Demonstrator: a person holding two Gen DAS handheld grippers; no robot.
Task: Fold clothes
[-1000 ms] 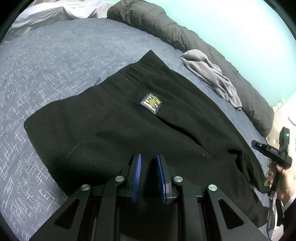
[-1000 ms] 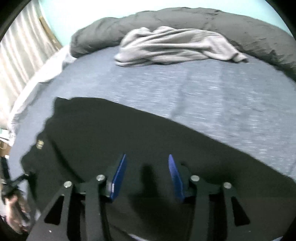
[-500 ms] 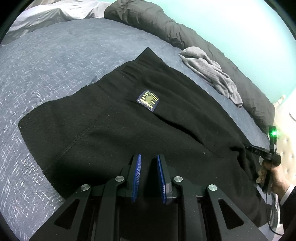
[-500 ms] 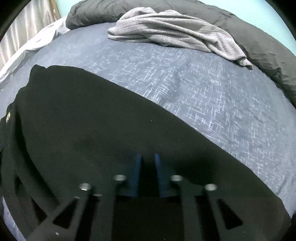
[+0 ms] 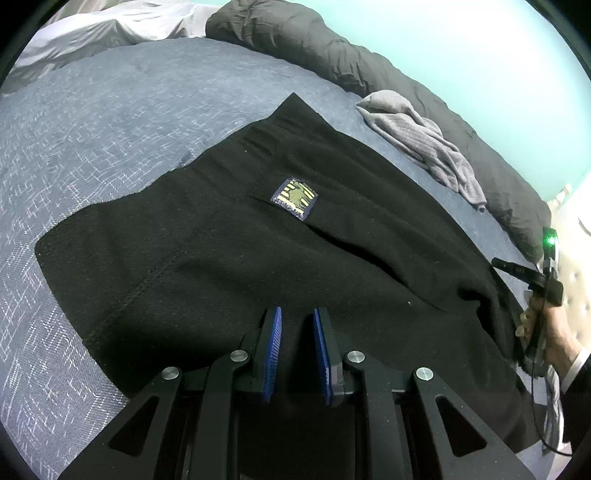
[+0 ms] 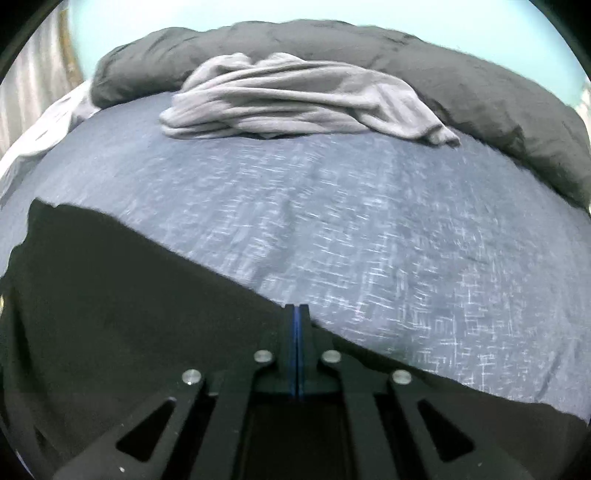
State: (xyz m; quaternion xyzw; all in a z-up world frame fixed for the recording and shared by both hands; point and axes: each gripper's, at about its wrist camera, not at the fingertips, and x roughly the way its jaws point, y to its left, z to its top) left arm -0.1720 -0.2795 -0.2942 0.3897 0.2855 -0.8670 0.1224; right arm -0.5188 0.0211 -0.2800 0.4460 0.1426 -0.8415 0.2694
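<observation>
A black fleece garment (image 5: 258,258) with a small yellow patch (image 5: 295,198) lies spread on the blue bed cover (image 5: 92,110). My left gripper (image 5: 297,314) sits low on its near part. Its blue pads stand a narrow gap apart with black cloth filling the gap. In the right wrist view the same garment (image 6: 129,314) fills the lower left. My right gripper (image 6: 297,312) has its pads pressed together at the garment's far edge, with cloth at the tips. In the left wrist view a hand (image 5: 546,325) holds the right gripper (image 5: 498,263) at the garment's bunched right end.
A crumpled grey garment (image 6: 295,99) lies further up the bed against a rolled dark grey duvet (image 6: 480,92). A white sheet (image 5: 110,29) sits at the far left corner. A beige tufted headboard (image 5: 580,258) stands to the right. Blue bed cover (image 6: 369,221) shows beyond the black garment.
The right gripper's jaws went from wide open to shut over the black cloth, and it dropped towards the garment's right end. Its view tilted up. The left gripper stayed put.
</observation>
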